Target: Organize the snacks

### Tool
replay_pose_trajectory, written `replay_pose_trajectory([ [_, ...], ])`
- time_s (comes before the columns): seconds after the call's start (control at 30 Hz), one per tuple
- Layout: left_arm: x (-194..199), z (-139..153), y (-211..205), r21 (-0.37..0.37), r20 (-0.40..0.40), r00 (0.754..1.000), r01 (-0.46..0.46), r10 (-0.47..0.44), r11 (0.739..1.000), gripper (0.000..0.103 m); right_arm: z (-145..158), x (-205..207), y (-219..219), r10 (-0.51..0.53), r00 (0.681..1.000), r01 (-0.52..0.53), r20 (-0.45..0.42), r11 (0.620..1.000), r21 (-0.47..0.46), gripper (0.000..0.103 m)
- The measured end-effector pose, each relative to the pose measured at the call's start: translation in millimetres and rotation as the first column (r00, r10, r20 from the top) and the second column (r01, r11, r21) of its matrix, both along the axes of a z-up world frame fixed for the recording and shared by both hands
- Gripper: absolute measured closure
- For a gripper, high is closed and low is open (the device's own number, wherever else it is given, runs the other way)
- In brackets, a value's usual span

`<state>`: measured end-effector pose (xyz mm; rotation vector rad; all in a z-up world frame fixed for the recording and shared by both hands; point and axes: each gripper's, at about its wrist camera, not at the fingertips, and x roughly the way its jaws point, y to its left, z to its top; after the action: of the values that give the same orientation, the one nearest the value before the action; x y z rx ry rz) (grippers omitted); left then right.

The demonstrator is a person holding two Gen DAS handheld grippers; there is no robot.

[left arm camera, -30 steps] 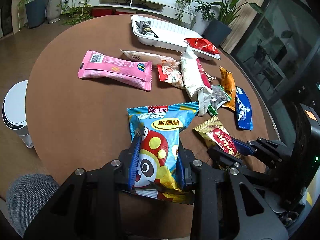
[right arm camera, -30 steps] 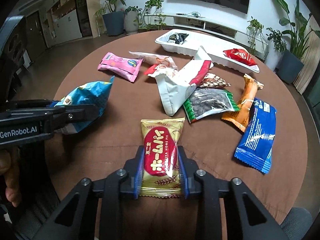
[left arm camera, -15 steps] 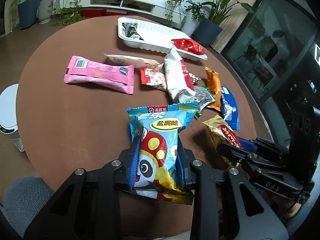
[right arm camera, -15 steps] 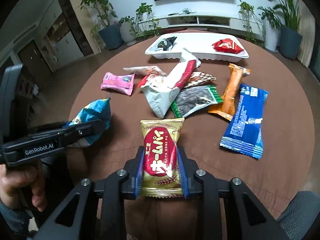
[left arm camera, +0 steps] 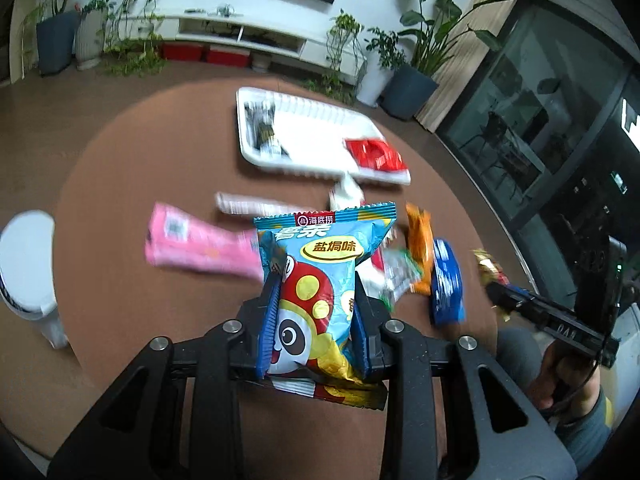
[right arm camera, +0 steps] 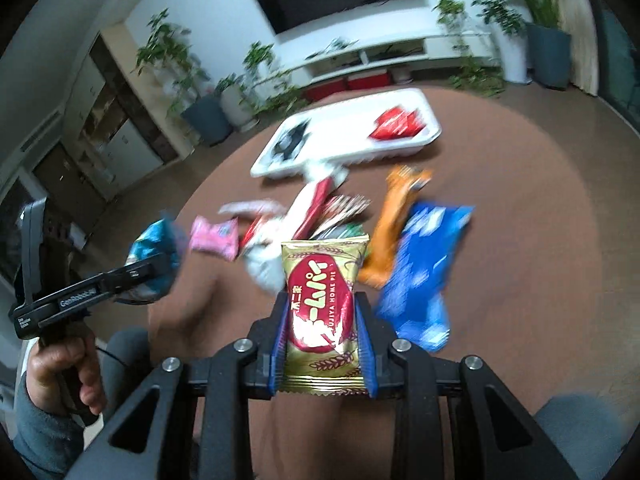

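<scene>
Since the earlier frames we have lifted both packets higher off the counter (left arm camera: 120, 208), and the view now takes in more of the room beyond the white tray (left arm camera: 304, 132); our right wrist has also rolled, so the tray sits tilted in its view.

Our left gripper (left arm camera: 314, 308) has its jaws closed narrowly on the blue snack bag (left arm camera: 320, 280), the blue pads pressing its two sides, so the bag stands upright with its sealed top edge pointing toward the tray. Our right gripper (right arm camera: 322, 344) holds the gold pie packet (right arm camera: 322, 308) the same way, pinched by its long edges. We judge this side grip keeps each packet flat and facing forward, ready to be laid down without crumpling.

Outward from the jaws, the loose snacks lie on the counter between us and the tray: a pink packet (left arm camera: 196, 244) on the near left of the tray, an orange packet (right arm camera: 390, 228) and a blue flat packet (right arm camera: 424, 264) on its near right, and a white and red bag (right arm camera: 304, 208) just in front of it. Motion blur hides finer detail.

The tray itself sits at the far side and holds a red packet (left arm camera: 374, 154) at one end and a dark packet (left arm camera: 262, 128) at the other, leaving its middle free, which is likely where our two packets belong.
</scene>
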<state>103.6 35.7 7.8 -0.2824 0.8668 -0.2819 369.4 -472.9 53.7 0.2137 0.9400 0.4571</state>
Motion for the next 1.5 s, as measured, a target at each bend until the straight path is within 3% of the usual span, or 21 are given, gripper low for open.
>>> replay_pose_trajectory([
  [0.27, 86.1, 44.2, 2.7, 0.076, 0.058, 0.998, -0.001, -0.003, 0.997, 0.074, 37.3, 83.3, -60.5, -0.163, 0.982, 0.164, 0.091, 0.986, -0.009, 0.070],
  [0.5, 183.4, 61.8, -17.2, 0.154, 0.047, 0.999, 0.009, -0.017, 0.988, 0.074, 57.7, 174.9, -28.7, -0.094, 0.987, 0.098, 0.131, 0.995, -0.024, 0.070],
  [0.7, 253.7, 33.7, -36.5, 0.212, -0.013, 1.000, 0.013, -0.010, 0.977, 0.074, 42.4, 244.4, 36.6, 0.022, 0.994, -0.013, 0.107, 0.996, -0.091, 0.070],
  [0.93, 294.3, -27.7, -58.6, 0.257, -0.103, 0.995, 0.038, -0.012, 0.966, 0.074, -6.7, 291.3, 77.3, 0.053, 0.998, -0.048, 0.021, 0.983, -0.178, 0.070],
  [1.17, 309.9, -55.6, -67.6, 0.288, -0.103, 0.994, 0.050, -0.021, 0.956, 0.074, -42.1, 304.9, 96.5, 0.069, 0.997, -0.076, -0.035, 0.966, -0.248, 0.070],
  [1.5, 318.1, -77.5, -80.2, 0.314, -0.105, 0.993, 0.079, -0.049, 0.946, 0.070, -63.3, 304.0, 101.3, 0.071, 0.996, -0.084, -0.053, 0.948, -0.308, 0.070],
])
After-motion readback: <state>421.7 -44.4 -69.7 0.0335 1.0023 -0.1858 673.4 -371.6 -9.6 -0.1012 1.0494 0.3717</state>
